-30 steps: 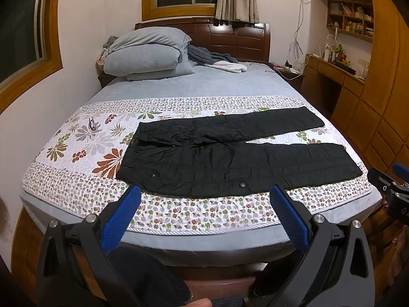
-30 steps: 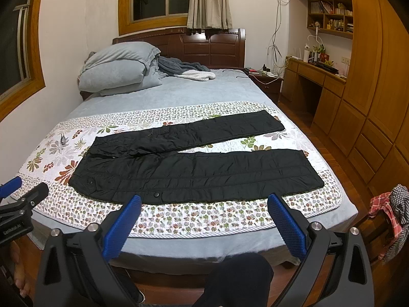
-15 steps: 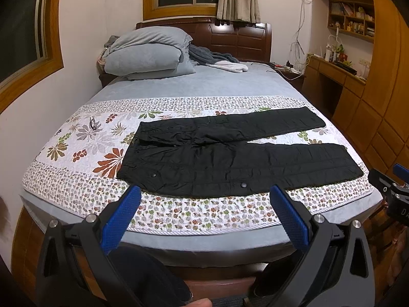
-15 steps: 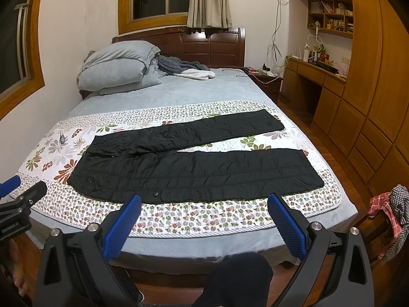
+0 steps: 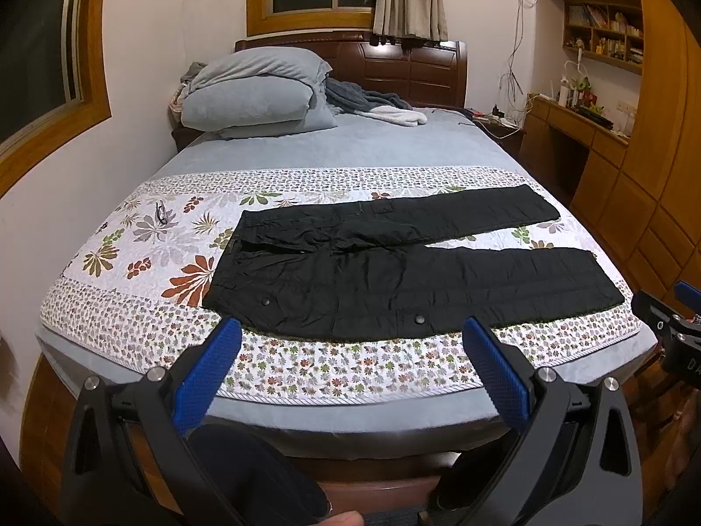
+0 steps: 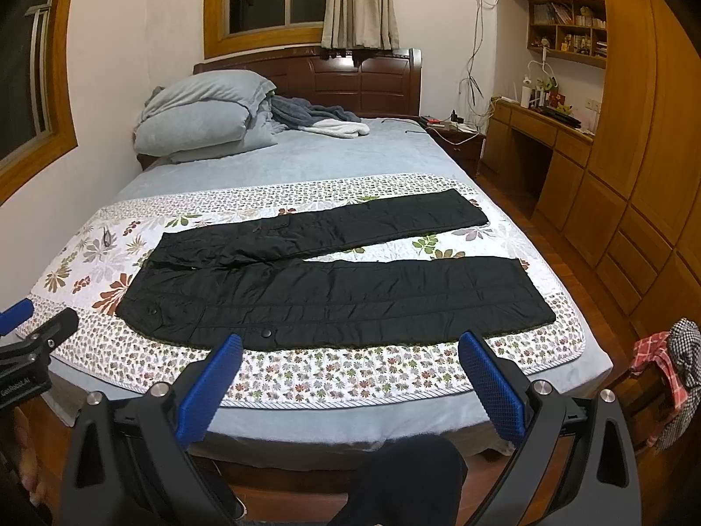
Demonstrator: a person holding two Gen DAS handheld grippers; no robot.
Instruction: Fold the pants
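Black pants (image 5: pixel 394 271) (image 6: pixel 333 289) lie flat across the floral quilt (image 5: pixel 144 263), waist to the left, both legs pointing right and spread slightly apart. My left gripper (image 5: pixel 350 333) hovers open over the bed's near edge, short of the waist side, with nothing between its blue pads (image 5: pixel 206 377). My right gripper (image 6: pixel 350 337) is open too, held before the near leg's lower edge, empty. Each gripper shows at the edge of the other's view: the right one (image 5: pixel 674 320), the left one (image 6: pixel 30 337).
Stacked grey pillows (image 5: pixel 258 92) and a rumpled blanket (image 5: pixel 372 103) sit by the dark headboard. A small dark item (image 5: pixel 161 215) lies on the quilt's left. Wooden cabinets and a desk (image 6: pixel 565 140) line the right wall. A checked cloth (image 6: pixel 670 359) hangs at the right.
Both views have shifted very slightly; the pants have not moved and both grippers stay open.
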